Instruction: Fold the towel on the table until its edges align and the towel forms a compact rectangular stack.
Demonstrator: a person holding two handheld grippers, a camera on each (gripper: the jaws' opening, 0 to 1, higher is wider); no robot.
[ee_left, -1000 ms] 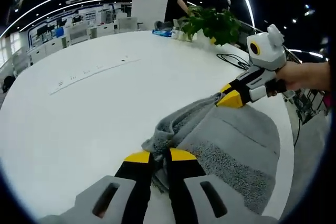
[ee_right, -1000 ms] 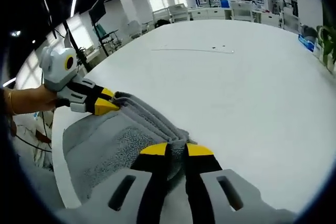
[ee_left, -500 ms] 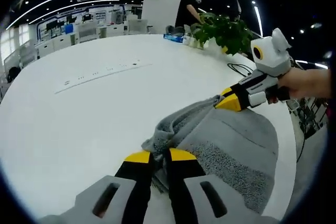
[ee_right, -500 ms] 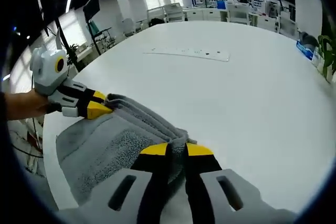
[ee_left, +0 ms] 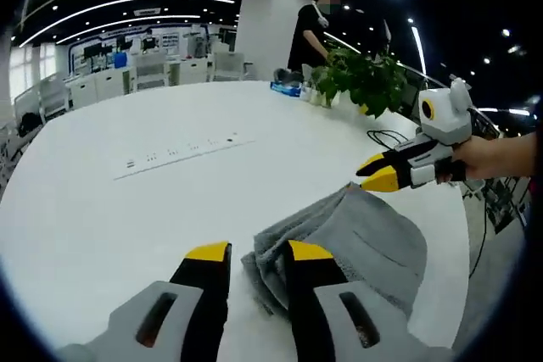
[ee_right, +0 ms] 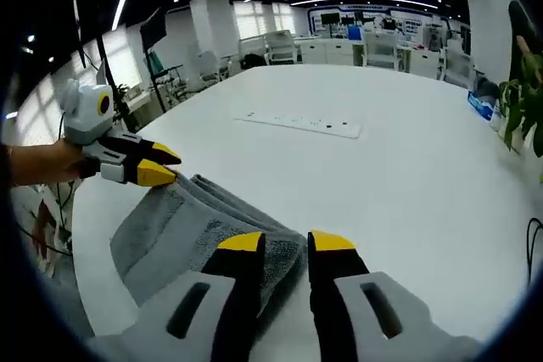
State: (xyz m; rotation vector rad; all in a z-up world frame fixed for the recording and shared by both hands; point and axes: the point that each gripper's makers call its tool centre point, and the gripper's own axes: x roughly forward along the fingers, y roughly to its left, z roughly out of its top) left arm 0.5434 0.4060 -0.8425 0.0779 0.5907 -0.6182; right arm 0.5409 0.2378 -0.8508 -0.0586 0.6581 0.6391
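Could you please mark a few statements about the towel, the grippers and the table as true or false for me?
1. The grey towel lies folded on the white table. True.
2. The left gripper is clamped on the towel. False: its jaws stand apart, with the towel's corner lying just beyond them.
3. The right gripper is open. True: there is a clear gap between its yellow tips.
4. A leafy plant stands at the far side of the table. True.
5. The towel is red. False: it is grey.
6. A long white power strip lies on top of the towel. False: it lies on bare table, well beyond the towel.
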